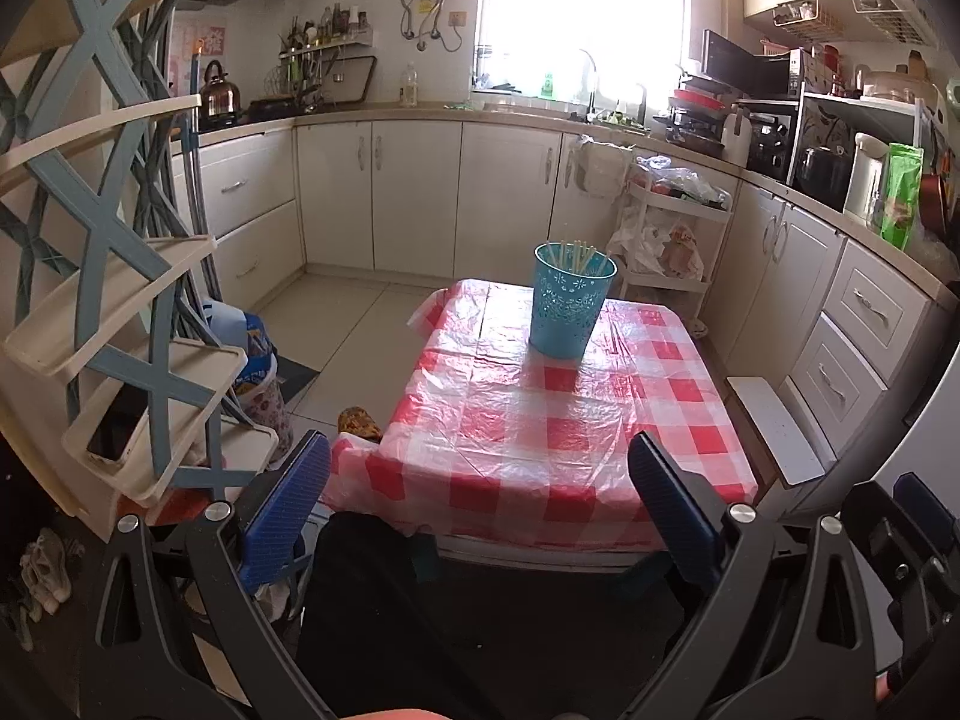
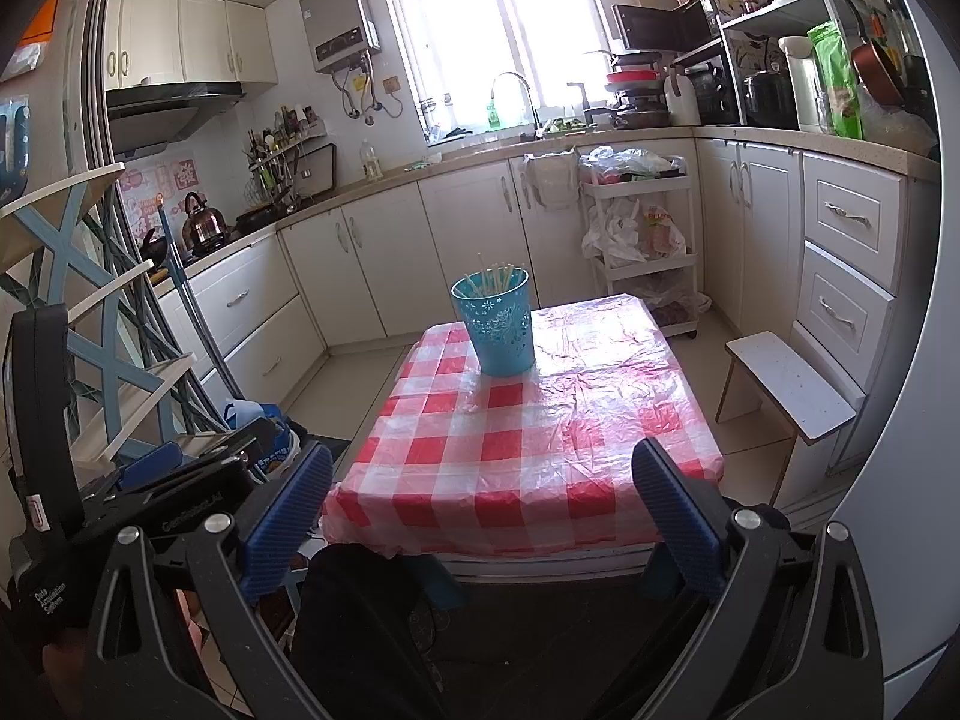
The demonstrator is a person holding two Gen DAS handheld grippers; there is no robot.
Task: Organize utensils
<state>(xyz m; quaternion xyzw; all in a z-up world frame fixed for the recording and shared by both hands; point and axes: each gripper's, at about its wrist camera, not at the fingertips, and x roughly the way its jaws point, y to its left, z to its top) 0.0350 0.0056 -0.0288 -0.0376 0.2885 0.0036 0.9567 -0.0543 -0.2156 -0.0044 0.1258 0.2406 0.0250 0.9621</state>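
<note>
Now, left hand-held gripper (image 1: pixel 480 498): I'm holding it wide, empty.
Right hand-held gripper (image 2: pixel 480 501): gaping wide, empty.
Chopsticks (image 1: pixel 576 255): standing in blue cup (image 1: pixel 567 315) on surface (image 1: pixel 540 432).

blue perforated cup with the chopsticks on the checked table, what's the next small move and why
Probably draw both grippers back and stop. The pale chopsticks already stand in the blue perforated cup, the red-and-white checked tablecloth shows nothing else loose, and both the left gripper and right gripper have open, unloaded jaws.
</note>
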